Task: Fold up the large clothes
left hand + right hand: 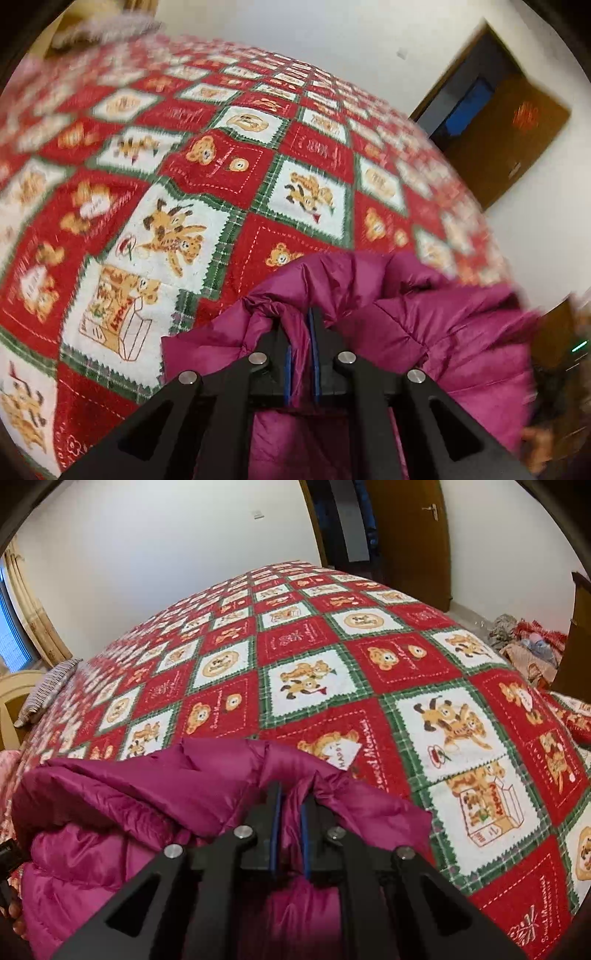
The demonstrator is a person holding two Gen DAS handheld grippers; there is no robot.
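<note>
A magenta puffer jacket (436,325) hangs bunched over the near edge of a bed. In the left wrist view my left gripper (300,328) is shut on a fold of the jacket, which spreads to the right of it. In the right wrist view the same jacket (122,812) lies to the left, and my right gripper (291,801) is shut on another fold of its edge. Both grippers point down toward the bed. The jacket's lower part is hidden under the gripper bodies.
The bed carries a red, white and green teddy-bear quilt (332,657) that fills most of both views. A striped pillow (48,690) lies at the far left. A brown door (410,535) stands open behind the bed, and a pile of clothes (528,642) sits at the right.
</note>
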